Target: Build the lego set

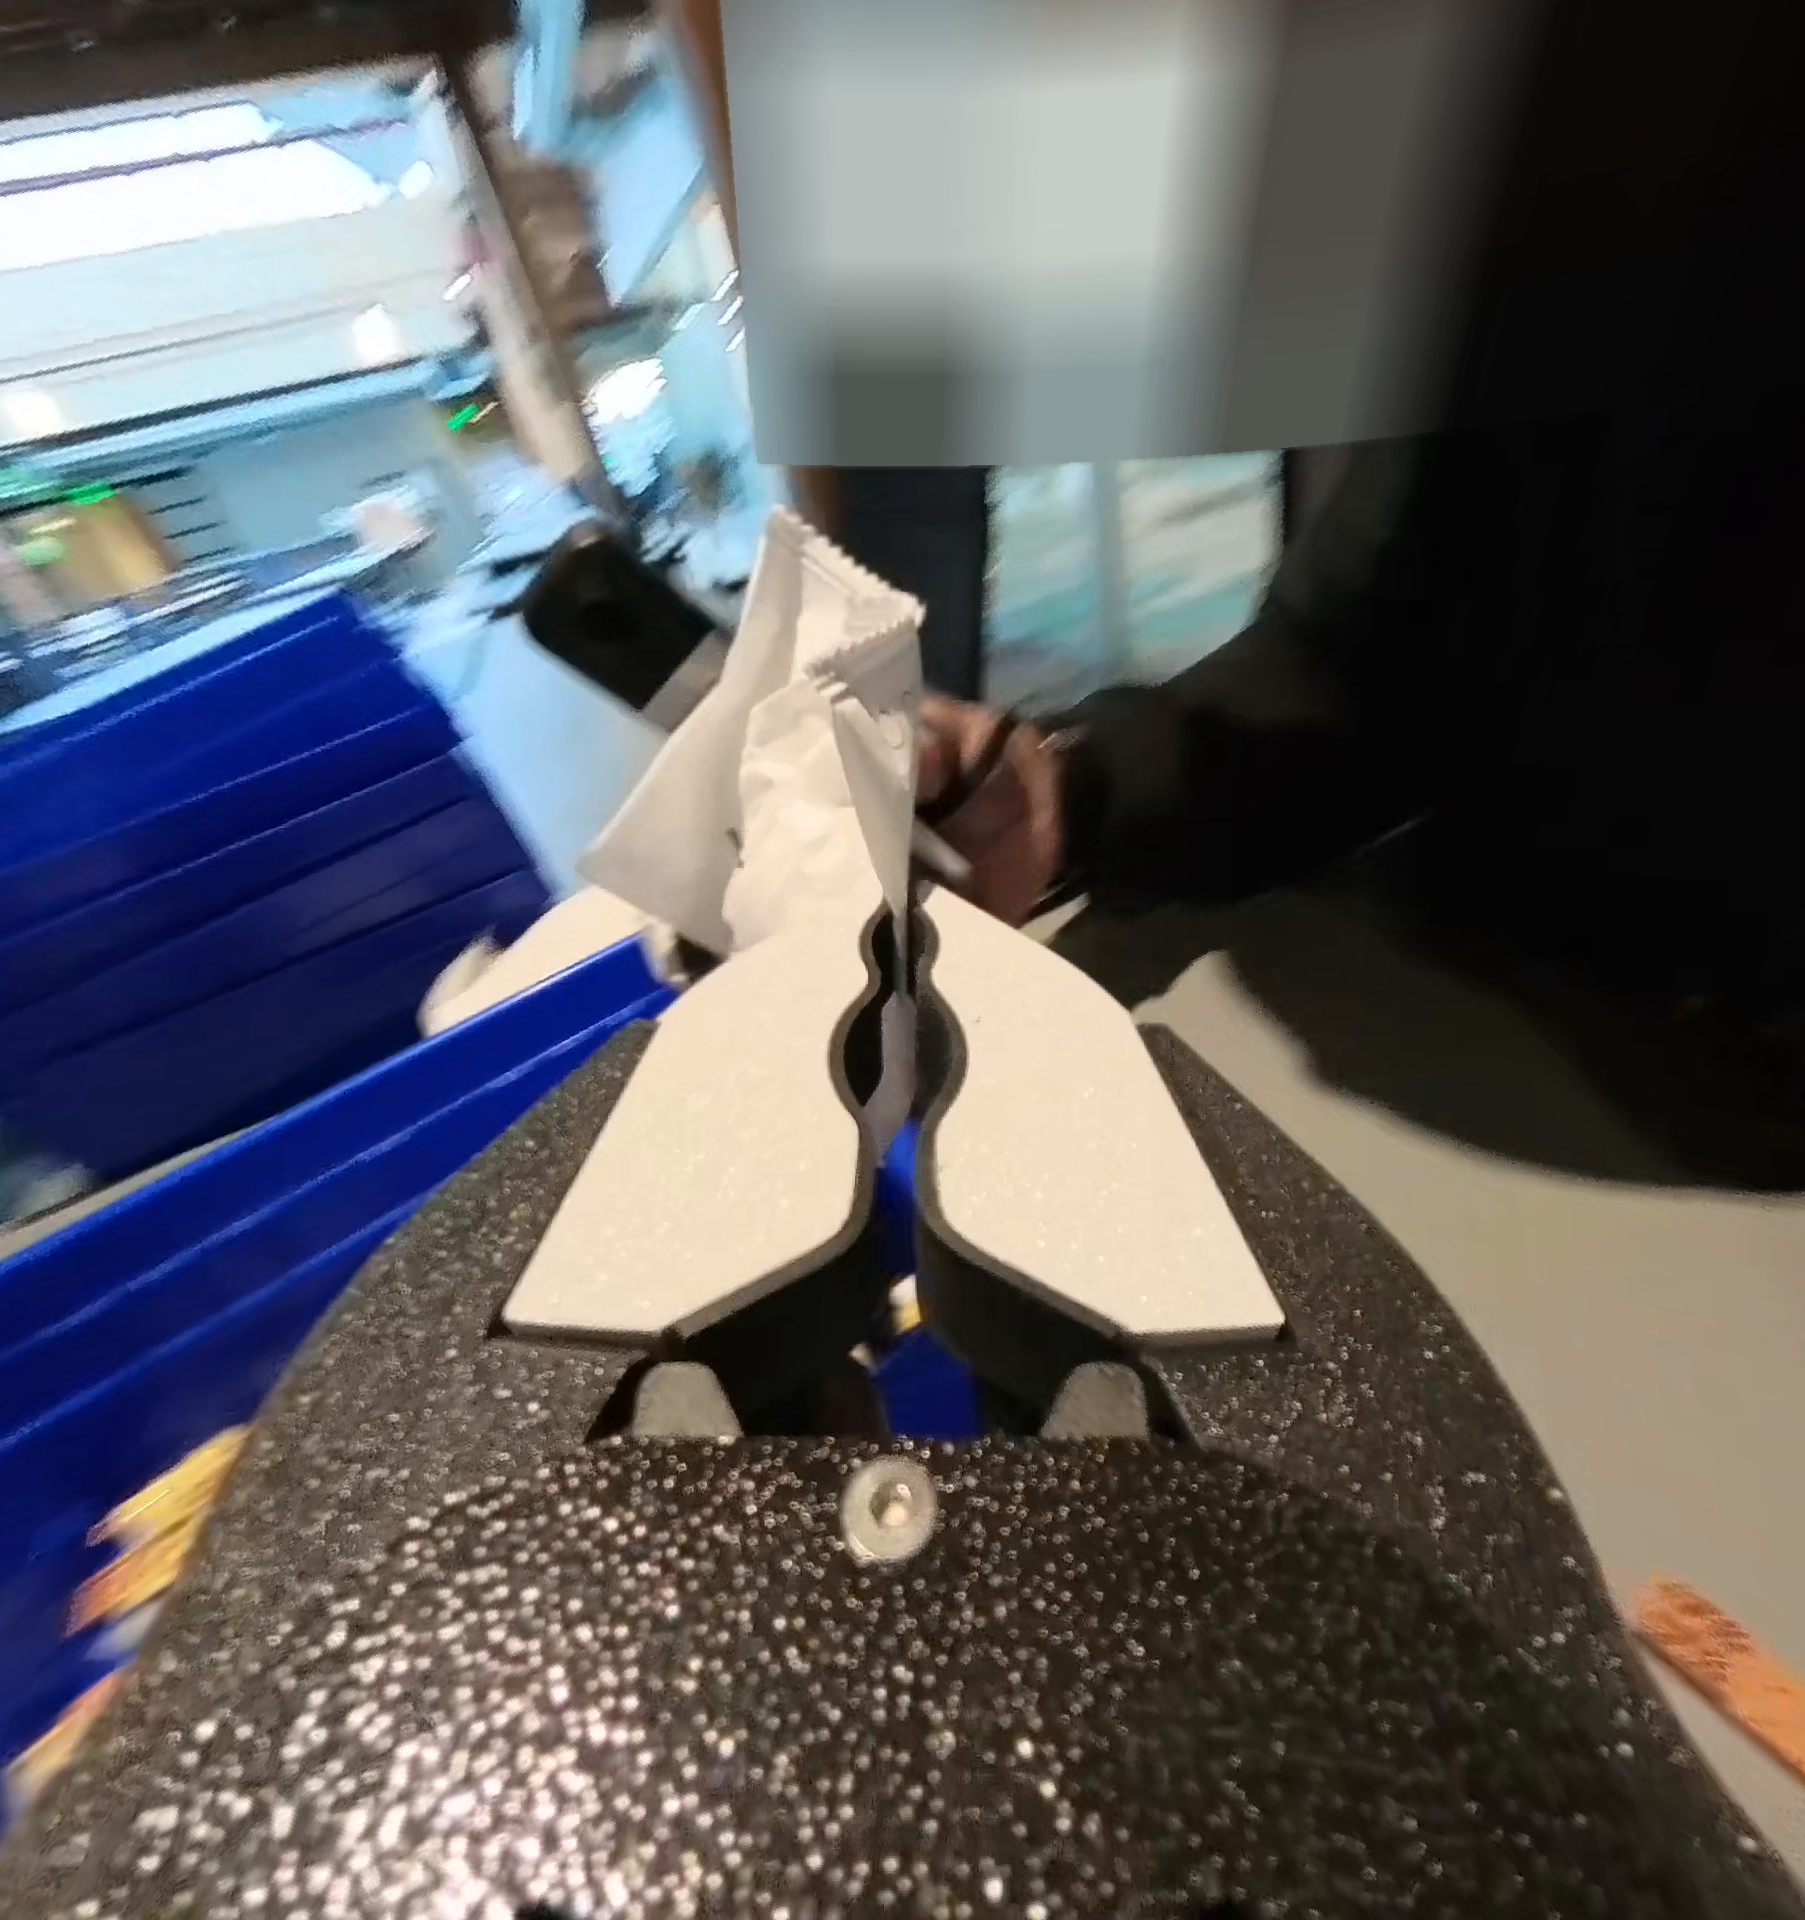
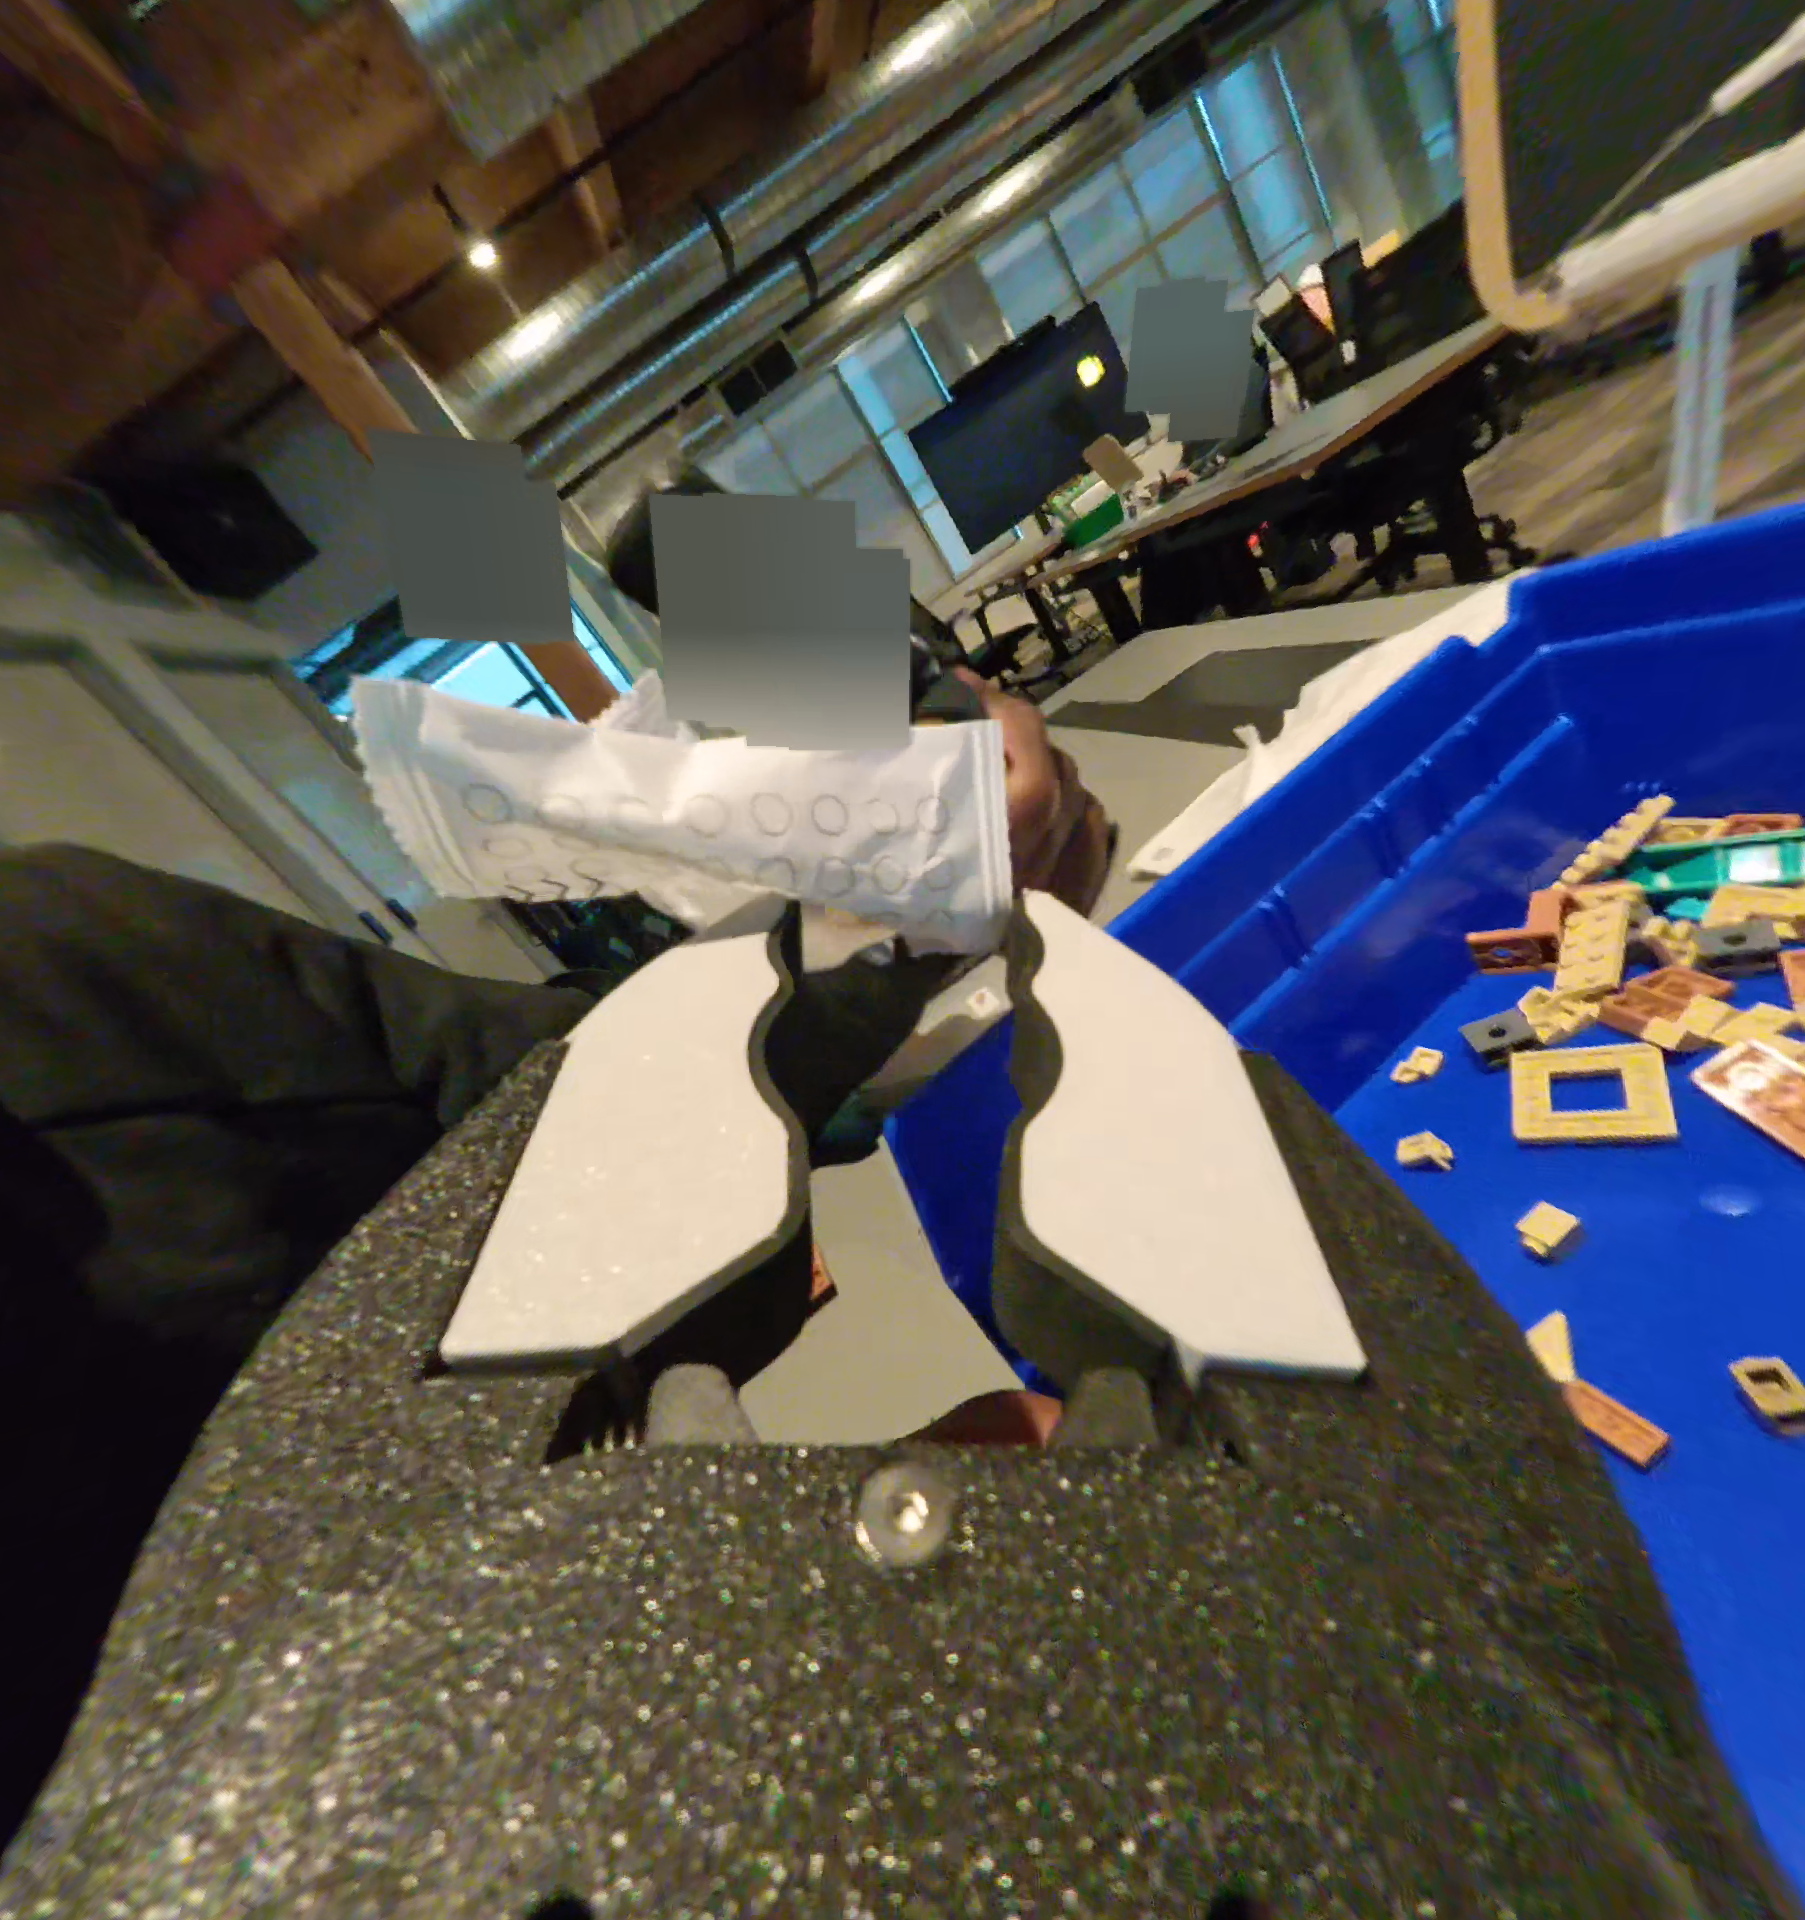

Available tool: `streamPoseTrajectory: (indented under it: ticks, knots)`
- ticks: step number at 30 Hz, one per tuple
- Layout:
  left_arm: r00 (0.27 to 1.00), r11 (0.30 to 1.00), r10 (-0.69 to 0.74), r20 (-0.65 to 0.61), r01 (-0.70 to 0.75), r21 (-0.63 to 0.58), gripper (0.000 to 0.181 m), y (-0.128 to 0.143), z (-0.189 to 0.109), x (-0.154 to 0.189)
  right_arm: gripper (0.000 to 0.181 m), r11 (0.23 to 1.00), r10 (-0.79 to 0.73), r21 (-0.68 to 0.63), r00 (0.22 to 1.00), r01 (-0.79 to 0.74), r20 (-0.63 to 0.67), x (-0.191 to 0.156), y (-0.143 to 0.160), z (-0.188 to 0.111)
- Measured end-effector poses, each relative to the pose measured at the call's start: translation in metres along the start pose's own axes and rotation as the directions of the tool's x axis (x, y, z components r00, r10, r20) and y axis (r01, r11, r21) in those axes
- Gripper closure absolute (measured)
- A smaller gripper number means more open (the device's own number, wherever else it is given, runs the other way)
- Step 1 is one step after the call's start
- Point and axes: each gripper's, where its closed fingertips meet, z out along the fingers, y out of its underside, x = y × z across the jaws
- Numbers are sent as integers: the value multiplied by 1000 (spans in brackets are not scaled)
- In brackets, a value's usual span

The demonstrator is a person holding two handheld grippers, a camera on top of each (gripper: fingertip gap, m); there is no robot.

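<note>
Nearest in the left wrist view: the left gripper (image 1: pixel 903 940), pressed together with only a thin slit left at the tips, pinching the lower edge of a white paper bag (image 1: pixel 815 790). Bag seen almost edge-on here, standing up and away from the tips, long axis roughly vertical, crumpled in the middle, its zigzag-cut end pointing up. Just behind the bag, a hand (image 1: pixel 991 800) in a dark sleeve; whether it touches the paper, impossible to say from this side. To the left, blurred by motion, a blue bin (image 1: pixel 212 790), above a grey table (image 1: pixel 1563 1382). In the right wrist view, nearest: the right gripper (image 2: pixel 903 951), set moderately apart, a clear gap between the tips and nothing clamped in it. Right above those tips, the same white paper bag (image 2: pixel 690 821), broadside now, long axis close to horizontal, sloping slightly down to the right, printed with rows of small circles, one serrated end far left. Bag's lower right corner just beside the right-hand fingertip (image 2: pixel 1049 935); contact not certain. A hand (image 2: pixel 1049 800) at the bag's right end. To the right, the blue bin (image 2: pixel 1397 831), with loose lego pieces (image 2: pixel 1646 997) scattered on its floor: tan, brown, dark grey, one teal strip. Farther off, desks and a dark monitor (image 2: pixel 1023 426).
</note>
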Motion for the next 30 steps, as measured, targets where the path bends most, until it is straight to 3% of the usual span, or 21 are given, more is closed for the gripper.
streamPoseTrajectory:
  ticks: [5, 9, 14, 19, 21, 22, 23, 24, 25, 26, 27, 28, 30]
  knots:
    - [991, 973, 72, 109, -46, -227, 181, 11, -1, -20, 142, 982, -78, -185, 984, 47, -161, 20, 13, -14]
    - [988, 918, 69, 136, -10, -397, 181, 20, -3, -32, 140, 908, -223, -410, 931, 91, -288, 35, 31, -33]
    - [990, 790, 2, 138, 83, -608, 181, 37, -1, -38, 136, 811, -396, -574, 829, 114, -394, 44, 33, -61]
    - [999, 606, 2, 46, 35, -795, 181, 55, 9, -31, 137, 796, -477, -585, 755, 155, -450, 36, 14, -86]
    - [996, 595, -83, 14, 61, -802, 181, 58, 19, -20, 138, 810, -475, -561, 751, 169, -460, 34, 8, -88]
    - [994, 557, -105, -9, 51, -829, 181, 65, 19, -15, 138, 812, -476, -556, 750, 175, -459, 34, 7, -88]
    - [999, 512, -42, -14, 9, -859, 181, 69, 14, -22, 138, 811, -480, -556, 749, 180, -458, 33, 7, -88]
    - [1000, 534, -23, 6, 17, -846, 181, 62, 16, -29, 138, 811, -483, -556, 747, 183, -458, 34, 6, -88]
    - [995, 590, -96, 29, 81, -803, 181, 53, 24, -27, 138, 810, -485, -555, 745, 187, -457, 33, 6, -88]
    - [988, 573, -152, 29, 112, -812, 181, 58, 26, -20, 138, 811, -487, -552, 746, 193, -455, 33, 5, -87]
    - [995, 476, -99, 29, 73, -876, 181, 74, 17, -23, 139, 813, -485, -547, 748, 197, -452, 32, 5, -86]
    - [999, 426, -34, 31, 42, -904, 181, 81, 10, -29, 139, 815, -483, -544, 751, 199, -449, 31, 5, -85]
    - [990, 540, -121, 68, 123, -833, 180, 64, 21, -26, 140, 817, -486, -537, 753, 210, -444, 30, 4, -83]
